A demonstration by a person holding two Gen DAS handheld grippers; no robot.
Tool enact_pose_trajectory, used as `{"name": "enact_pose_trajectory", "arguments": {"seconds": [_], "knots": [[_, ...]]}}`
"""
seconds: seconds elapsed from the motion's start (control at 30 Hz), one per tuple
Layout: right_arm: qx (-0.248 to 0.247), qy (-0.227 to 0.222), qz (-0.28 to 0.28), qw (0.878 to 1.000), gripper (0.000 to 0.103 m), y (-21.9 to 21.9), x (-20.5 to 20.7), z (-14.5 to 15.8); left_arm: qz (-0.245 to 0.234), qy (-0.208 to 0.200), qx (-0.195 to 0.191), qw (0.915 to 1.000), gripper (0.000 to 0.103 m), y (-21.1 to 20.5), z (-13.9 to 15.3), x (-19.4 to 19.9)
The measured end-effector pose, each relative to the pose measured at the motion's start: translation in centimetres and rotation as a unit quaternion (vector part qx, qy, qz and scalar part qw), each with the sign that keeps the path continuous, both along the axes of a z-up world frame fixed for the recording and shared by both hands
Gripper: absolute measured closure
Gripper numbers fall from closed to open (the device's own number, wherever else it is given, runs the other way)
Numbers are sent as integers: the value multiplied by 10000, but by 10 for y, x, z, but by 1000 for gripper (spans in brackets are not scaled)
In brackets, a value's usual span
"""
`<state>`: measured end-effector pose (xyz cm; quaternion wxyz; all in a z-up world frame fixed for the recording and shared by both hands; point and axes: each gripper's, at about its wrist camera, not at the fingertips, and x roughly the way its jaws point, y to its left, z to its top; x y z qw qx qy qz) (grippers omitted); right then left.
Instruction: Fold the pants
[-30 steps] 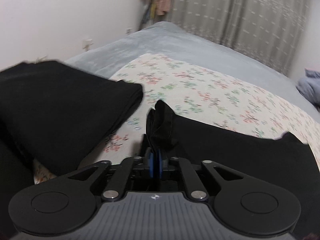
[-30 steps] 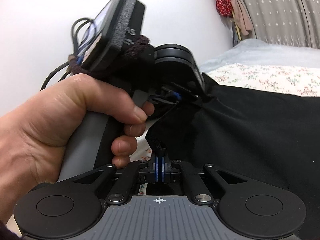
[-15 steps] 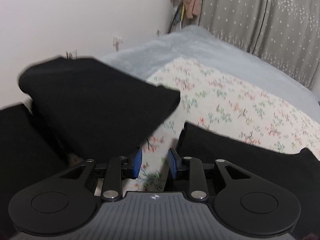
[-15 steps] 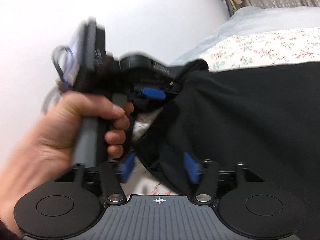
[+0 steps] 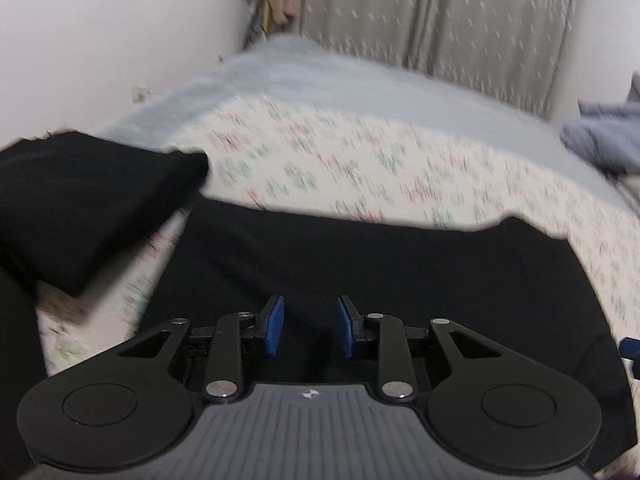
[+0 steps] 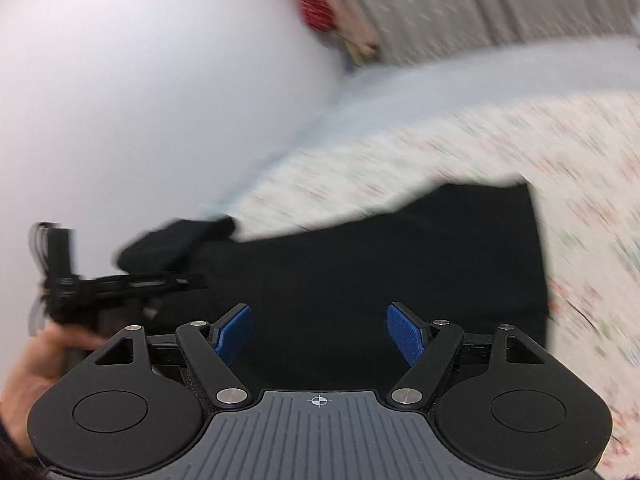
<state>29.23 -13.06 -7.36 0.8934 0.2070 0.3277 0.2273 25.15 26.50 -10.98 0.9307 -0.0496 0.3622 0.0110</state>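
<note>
The black pants [image 5: 360, 264] lie folded flat on the floral sheet [image 5: 360, 160], right in front of both grippers; they also show in the right wrist view [image 6: 400, 256]. My left gripper [image 5: 308, 328] is open and empty just above the near part of the pants. My right gripper [image 6: 320, 334] is wide open and empty over the same cloth. The other hand-held gripper [image 6: 120, 280] shows at the left of the right wrist view, blurred.
A second folded black garment [image 5: 88, 200] lies to the left of the pants. A grey-blue blanket [image 5: 320, 76] covers the far bed. A curtain [image 5: 440, 12] and white wall stand behind. A grey cloth heap [image 5: 608, 136] sits at far right.
Both grippers were shut on the pants' edge a second ago; both have opened and let go. The pants now lie flat, and both grippers have pulled back and shifted right.
</note>
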Motion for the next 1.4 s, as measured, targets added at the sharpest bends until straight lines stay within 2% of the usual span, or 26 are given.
{"name": "enact_pose_trajectory", "arguments": {"seconds": [0.1, 0.17, 0.3, 0.4, 0.5, 0.6, 0.67, 0.73, 0.77, 0.87, 0.93, 0.97, 1.07, 1.1, 1.17, 1.4], "knots": [[-386, 426, -96, 9983, 30, -8, 8, -32, 76, 277, 268, 9992, 58, -5, -20, 11], [-412, 292, -7, 9987, 31, -20, -7, -48, 147, 324, 305, 9989, 58, -1, -27, 15], [-142, 237, -57, 9996, 45, -43, -21, -57, 183, 295, 464, 9983, 58, -2, -33, 15], [-112, 338, -325, 9988, 45, -64, -32, -57, 155, 325, 636, 9973, 58, -8, -35, 17], [25, 532, -714, 9960, 39, -86, -55, -52, 218, 401, 748, 9962, 58, -12, -31, 16], [616, 635, -830, 9926, 39, -103, -80, -57, 142, 235, 886, 9957, 58, -25, -18, 15], [950, 684, -836, 9896, 39, -105, -89, -67, -118, 70, 766, 9970, 58, -39, -8, 11], [1365, 632, -1125, 9822, 40, -106, -95, -77, -430, -37, 522, 9977, 57, -57, -2, 8], [1585, 674, -1200, 9777, 43, -107, -96, -80, -578, -54, 400, 9975, 57, -68, 0, 6], [2128, 913, -1033, 9673, 63, -100, -93, -86, -1146, -73, -72, 9934, 57, -107, 2, 5], [2078, 984, -1121, 9667, 77, -93, -95, -91, -1677, -80, -290, 9854, 57, -139, 0, 1], [2025, 968, -1212, 9669, 85, -92, -97, -93, -1981, -63, -296, 9797, 57, -158, -2, -2], [2487, 1105, -1471, 9510, 97, -99, -104, -106, -2484, 102, -30, 9686, 57, -207, -14, -4], [2502, 1140, -1513, 9495, 100, -98, -104, -106, -2505, 194, 85, 9679, 57, -217, -20, 1], [2315, 1116, -1537, 9541, 100, -93, -105, -102, -2386, 423, 268, 9698, 57, -231, -32, 9], [2074, 1111, -1505, 9602, 102, -98, -116, -99, -2186, 321, 541, 9738, 54, -241, -40, 20]]}}
